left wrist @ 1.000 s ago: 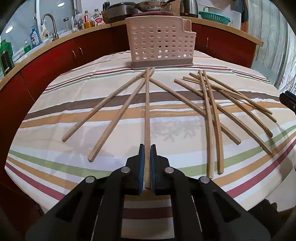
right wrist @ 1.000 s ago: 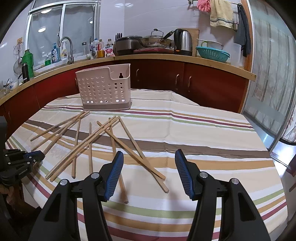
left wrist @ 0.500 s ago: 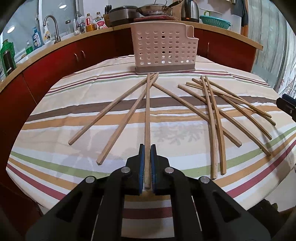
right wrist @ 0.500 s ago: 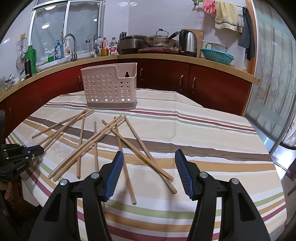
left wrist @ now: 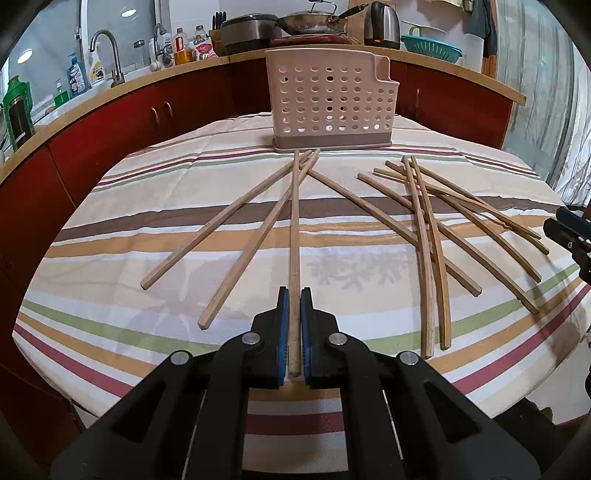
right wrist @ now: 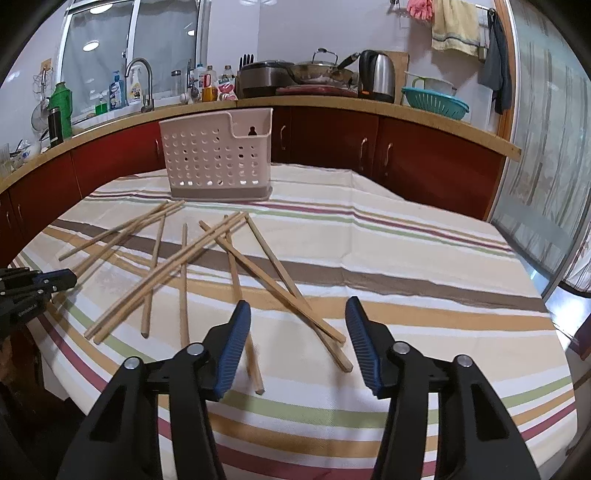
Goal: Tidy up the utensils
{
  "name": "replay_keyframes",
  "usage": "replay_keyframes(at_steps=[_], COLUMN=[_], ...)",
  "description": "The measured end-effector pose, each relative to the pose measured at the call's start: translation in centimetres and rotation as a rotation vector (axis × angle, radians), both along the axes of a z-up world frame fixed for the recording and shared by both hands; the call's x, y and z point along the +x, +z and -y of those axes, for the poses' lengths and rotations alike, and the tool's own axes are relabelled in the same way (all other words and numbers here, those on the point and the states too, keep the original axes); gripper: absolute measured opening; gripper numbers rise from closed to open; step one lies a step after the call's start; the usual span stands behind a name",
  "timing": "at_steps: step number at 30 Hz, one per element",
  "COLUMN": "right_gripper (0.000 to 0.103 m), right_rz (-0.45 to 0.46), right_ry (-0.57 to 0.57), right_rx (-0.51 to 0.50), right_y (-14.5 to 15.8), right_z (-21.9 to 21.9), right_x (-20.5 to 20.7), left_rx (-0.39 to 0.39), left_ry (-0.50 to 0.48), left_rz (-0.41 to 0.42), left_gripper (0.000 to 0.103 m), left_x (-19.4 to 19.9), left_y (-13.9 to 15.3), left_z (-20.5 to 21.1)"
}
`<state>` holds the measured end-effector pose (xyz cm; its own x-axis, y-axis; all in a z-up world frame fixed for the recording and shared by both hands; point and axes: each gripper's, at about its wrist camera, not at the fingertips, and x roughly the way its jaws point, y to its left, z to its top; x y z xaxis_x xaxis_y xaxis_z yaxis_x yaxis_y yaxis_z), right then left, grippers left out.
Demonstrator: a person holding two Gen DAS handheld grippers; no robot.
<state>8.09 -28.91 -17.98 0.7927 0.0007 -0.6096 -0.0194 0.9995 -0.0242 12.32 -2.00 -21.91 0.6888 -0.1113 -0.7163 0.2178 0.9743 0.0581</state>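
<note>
Wooden chopsticks (left wrist: 428,240) lie scattered on the striped tablecloth (left wrist: 332,266); one stick's (left wrist: 294,236) near end sits clamped in the left gripper (left wrist: 294,325). Right gripper (right wrist: 299,343), jaws just narrowing, hovers half-open, empty.

Counted ten wooden chopsticks (left wrist: 255,240) on the one striped tablecloth (left wrist: 332,413): four fanned out at the left, six crossed in a heap at the right. Spotted a single perforated utensil holder (left wrist: 332,103) behind them, just the one. Up on the counter, tallied one steel kettle (right wrist: 376,75), one teal colander (right wrist: 436,103), one lidded pan (right wrist: 321,72), one faucet (right wrist: 142,85) and one green flask (right wrist: 62,107). Found three cloths (right wrist: 454,33) hanging on the rail. Couldn't settle a number for the bottles (right wrist: 207,83) by the sink, too crowded.
</note>
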Motion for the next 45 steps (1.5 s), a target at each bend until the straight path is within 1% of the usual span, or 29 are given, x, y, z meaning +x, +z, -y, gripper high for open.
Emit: replay_keyframes(at_steps=[1,7,15,18,21,22,25,27,31,36,45], right_gripper=[0.048,0.046,0.042,0.039,0.033,0.029,0.025,0.024,0.009,0.007,0.007], right_rz=[-0.006,-0.014,-0.012,-0.008,-0.020,-0.026,-0.051,-0.039,-0.033,-0.033,0.013], right_ry=[0.004,0.046,0.134,0.170,0.200,0.212,0.225,0.232,0.251,0.252,0.249], right_rx=[0.007,0.018,0.037,0.042,0.041,0.046,0.037,0.056,0.073,0.068,0.039], right_y=[-0.2,-0.5,-0.9,-1.3,-2.1,-2.4,-3.6,-3.9,-3.9,-3.7,-2.4], right_z=[0.1,-0.8,-2.8,-3.5,-4.0,-4.1,-4.4,-4.1,-4.0,-3.8,-2.7], right_x=[0.0,-0.2,-1.0,-1.5,-1.7,-1.8,-1.8,-2.1,-2.4,-2.8,-4.8], left_rx=[-0.001,0.002,0.009,0.010,0.011,0.011,0.013,0.014,0.015,0.019,0.025], left_ry=[0.002,0.004,0.001,0.001,0.000,0.000,-0.001,0.000,-0.003,-0.010,-0.020], left_rz=[0.000,0.004,0.011,0.011,0.011,0.011,0.011,0.009,0.012,0.020,0.039], left_gripper=[0.007,0.007,0.007,0.007,0.007,0.007,0.007,0.007,0.007,0.007,0.007], left_x=[0.0,0.1,-0.2,-0.2,-0.3,-0.3,-0.3,-0.3,-0.5,-0.8,-2.0], left_y=[0.0,0.1,0.3,0.4,0.4,0.3,0.3,0.3,0.4,0.6,1.5], left_z=[-0.1,-0.2,-0.2,-0.3,-0.2,-0.2,-0.2,-0.2,-0.2,0.0,0.0])
